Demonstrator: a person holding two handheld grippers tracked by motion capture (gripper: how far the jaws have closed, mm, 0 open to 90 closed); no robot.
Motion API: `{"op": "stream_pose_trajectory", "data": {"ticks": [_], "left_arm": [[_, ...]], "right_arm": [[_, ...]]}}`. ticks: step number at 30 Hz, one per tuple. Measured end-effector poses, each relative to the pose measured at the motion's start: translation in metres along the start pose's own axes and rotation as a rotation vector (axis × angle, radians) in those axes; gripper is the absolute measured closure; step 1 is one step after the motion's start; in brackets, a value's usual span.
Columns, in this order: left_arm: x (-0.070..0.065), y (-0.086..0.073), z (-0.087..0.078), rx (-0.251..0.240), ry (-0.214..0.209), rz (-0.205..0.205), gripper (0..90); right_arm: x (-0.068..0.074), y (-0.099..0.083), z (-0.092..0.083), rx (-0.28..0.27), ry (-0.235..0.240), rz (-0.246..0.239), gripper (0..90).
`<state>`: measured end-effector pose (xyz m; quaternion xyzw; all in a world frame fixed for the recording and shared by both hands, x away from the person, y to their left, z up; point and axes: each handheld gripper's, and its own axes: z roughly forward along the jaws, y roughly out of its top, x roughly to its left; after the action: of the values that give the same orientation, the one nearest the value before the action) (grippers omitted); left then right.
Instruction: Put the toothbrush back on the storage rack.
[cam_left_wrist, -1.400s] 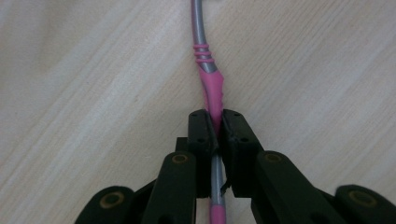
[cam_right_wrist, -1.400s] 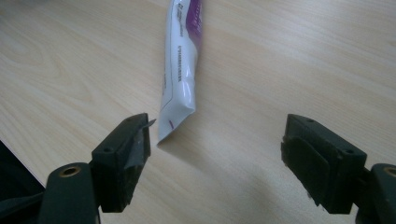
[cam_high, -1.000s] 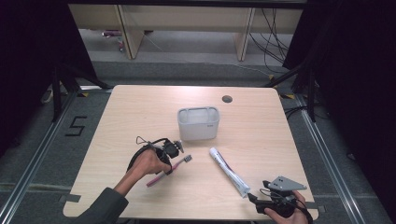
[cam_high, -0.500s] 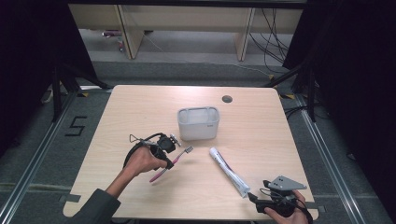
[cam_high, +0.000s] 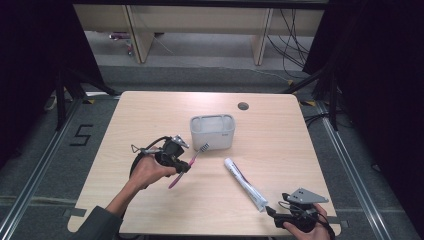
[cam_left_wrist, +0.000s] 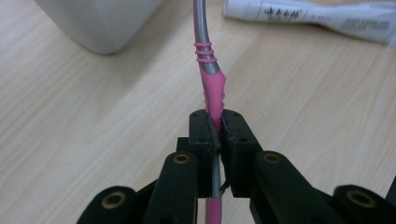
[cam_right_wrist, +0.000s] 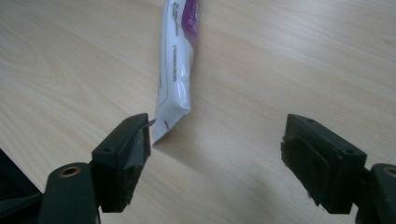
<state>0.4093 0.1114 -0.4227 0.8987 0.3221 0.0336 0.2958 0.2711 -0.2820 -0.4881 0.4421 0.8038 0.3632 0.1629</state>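
My left gripper (cam_high: 184, 167) is shut on a pink and grey toothbrush (cam_high: 189, 161), held above the table with its bristle head pointing toward the white cup (cam_high: 212, 131). In the left gripper view the pink handle (cam_left_wrist: 212, 95) runs up from between the closed pads, and the left gripper (cam_left_wrist: 217, 128) clamps it tight. A white toothpaste tube (cam_high: 245, 184) lies flat on the table at the right. My right gripper (cam_right_wrist: 215, 140) is open near the table's front edge, with the crimped end of the tube (cam_right_wrist: 175, 79) just beyond its left pad.
The white cup stands at the middle of the wooden table (cam_high: 150, 115), a little past the toothbrush head. A dark round cable hole (cam_high: 243, 106) sits near the far edge. Past the table are shelf legs and loose cables on the floor.
My left hand has lifted the toothbrush off the table and carried it up and toward the cup. The right gripper and the tube have stayed put.
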Motion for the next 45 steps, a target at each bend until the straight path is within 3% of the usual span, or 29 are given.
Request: {"op": "stream_pose_trajectory", "data": {"ticks": [1,2,3,4,5,7,9,18,20,23,24,27,28,29,37,39,40,45], "left_arm": [[0.002,0.001,-0.002,-0.019,-0.001,0.009,82.5],[0.001,0.001,-0.003,-0.049,0.003,-0.008,82.5],[0.002,0.001,-0.005,-0.063,0.005,-0.002,82.5],[0.002,0.002,-0.006,-0.085,0.012,-0.010,82.5],[0.003,0.002,-0.007,-0.114,0.011,-0.018,82.5],[0.004,0.003,-0.010,-0.175,0.018,-0.045,82.5],[0.004,0.004,-0.013,-0.212,0.018,-0.061,82.5],[0.010,0.009,-0.024,-0.343,0.048,-0.100,82.5],[0.010,0.011,-0.025,-0.385,0.047,-0.129,82.5],[0.013,0.015,-0.028,-0.425,0.070,-0.148,82.5],[0.013,0.016,-0.028,-0.444,0.069,-0.163,82.5],[0.015,0.020,-0.030,-0.463,0.072,-0.172,82.5],[0.015,0.022,-0.030,-0.467,0.071,-0.178,82.5],[0.015,0.022,-0.030,-0.467,0.071,-0.178,82.5],[0.022,0.031,-0.032,-0.516,0.075,-0.207,82.5],[0.023,0.032,-0.033,-0.525,0.077,-0.212,82.5],[0.023,0.033,-0.034,-0.529,0.081,-0.213,82.5],[0.027,0.035,-0.035,-0.548,0.086,-0.227,82.5]], "right_arm": [[0.000,0.000,0.000,0.000,0.002,0.008,24.2],[0.000,0.000,0.000,0.000,0.007,0.012,24.2],[-0.001,0.000,0.001,-0.003,0.001,-0.005,24.2],[0.000,0.000,0.000,0.000,0.003,0.006,24.2],[-0.002,0.000,0.000,-0.005,-0.003,-0.015,24.2],[0.000,0.000,0.000,0.000,0.002,0.008,24.2],[-0.001,0.000,0.001,-0.002,0.003,-0.012,24.2],[0.000,0.000,0.000,0.000,0.000,0.002,24.2],[-0.002,0.000,0.001,-0.003,-0.002,-0.020,24.2],[0.000,0.000,0.000,-0.003,0.005,0.011,24.2],[-0.002,0.000,0.001,-0.006,0.001,-0.012,24.2],[-0.002,0.000,0.000,-0.009,0.001,-0.016,24.2],[0.000,0.000,0.000,-0.008,0.009,0.011,24.2],[-0.002,0.000,0.000,-0.011,-0.002,-0.013,24.2],[-0.002,0.000,0.000,-0.013,0.000,-0.016,24.2],[0.000,0.000,0.000,-0.007,0.011,0.013,24.2],[-0.002,0.000,0.000,-0.012,-0.001,-0.015,24.2],[-0.002,0.000,0.000,-0.012,-0.001,-0.015,24.2]]}}
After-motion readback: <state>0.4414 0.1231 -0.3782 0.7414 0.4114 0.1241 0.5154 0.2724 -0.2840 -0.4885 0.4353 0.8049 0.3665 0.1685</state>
